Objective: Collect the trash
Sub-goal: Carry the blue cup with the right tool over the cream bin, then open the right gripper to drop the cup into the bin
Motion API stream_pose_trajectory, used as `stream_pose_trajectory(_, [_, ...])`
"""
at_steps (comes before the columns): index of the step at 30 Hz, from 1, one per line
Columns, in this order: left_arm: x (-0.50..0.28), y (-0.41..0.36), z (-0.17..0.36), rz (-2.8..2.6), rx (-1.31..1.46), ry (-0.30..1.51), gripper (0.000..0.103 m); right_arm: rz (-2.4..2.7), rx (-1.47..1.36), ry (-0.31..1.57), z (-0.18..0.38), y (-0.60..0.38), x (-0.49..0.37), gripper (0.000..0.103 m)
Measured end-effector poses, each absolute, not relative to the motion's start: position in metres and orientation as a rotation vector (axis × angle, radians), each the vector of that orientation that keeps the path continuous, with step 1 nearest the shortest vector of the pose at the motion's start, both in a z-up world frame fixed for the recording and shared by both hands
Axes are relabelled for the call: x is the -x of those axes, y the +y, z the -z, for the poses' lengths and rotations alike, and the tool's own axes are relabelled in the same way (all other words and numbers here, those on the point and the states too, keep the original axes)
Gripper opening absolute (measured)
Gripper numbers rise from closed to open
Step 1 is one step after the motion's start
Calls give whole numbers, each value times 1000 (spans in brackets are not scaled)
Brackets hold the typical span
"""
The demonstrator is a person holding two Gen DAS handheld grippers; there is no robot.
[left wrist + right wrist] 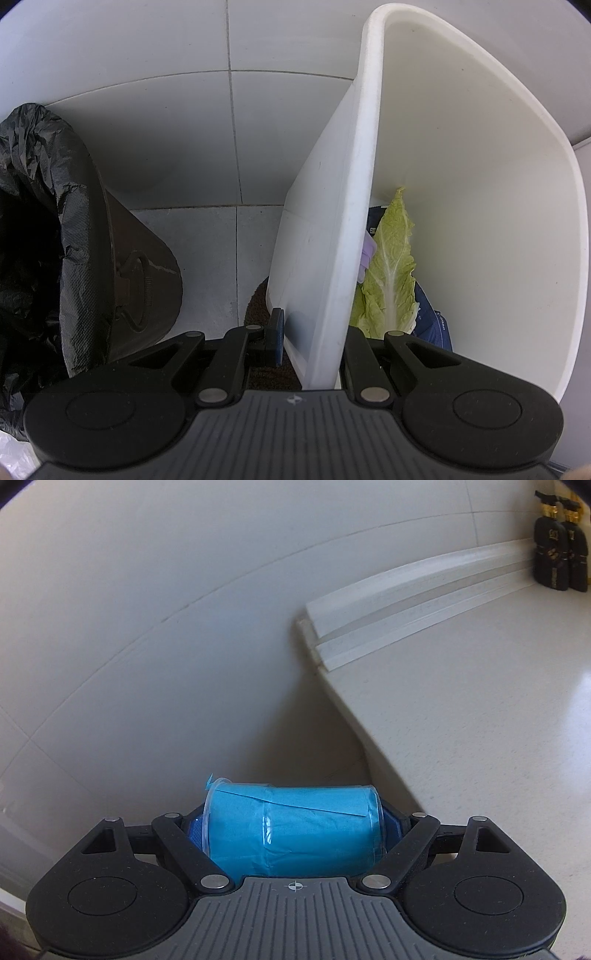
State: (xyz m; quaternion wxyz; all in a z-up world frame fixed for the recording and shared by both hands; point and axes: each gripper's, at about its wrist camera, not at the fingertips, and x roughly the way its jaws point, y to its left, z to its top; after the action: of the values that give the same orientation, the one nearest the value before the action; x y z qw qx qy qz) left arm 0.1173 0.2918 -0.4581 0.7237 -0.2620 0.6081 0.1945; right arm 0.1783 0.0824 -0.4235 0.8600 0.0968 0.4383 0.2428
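Pale wall tiles with thin grout lines are seen at the far side, a light countertop is spread to the right, and two dark bottles are stood side by side at its far right corner.

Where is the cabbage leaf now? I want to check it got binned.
In the left wrist view, the cabbage leaf lies inside the white bin, right of centre, against its near wall.

Blue-wrapped clear cup lies sideways; cabbage leaf inside white bin.
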Motion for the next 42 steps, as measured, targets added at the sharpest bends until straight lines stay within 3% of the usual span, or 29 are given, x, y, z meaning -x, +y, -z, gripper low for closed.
stream_pose_trajectory(23, [-116,294,459,-428,596,1338,11,-402,42,1148,658,174,-186,86])
stream_pose_trajectory(33, [-116,295,459,-427,597,1337,11,-394,117,1170,699,196,-189,86])
stream_pose_trajectory(42, [-116,295,459,-427,598,1337,11,-416,121,1169,703,192,-185,87])
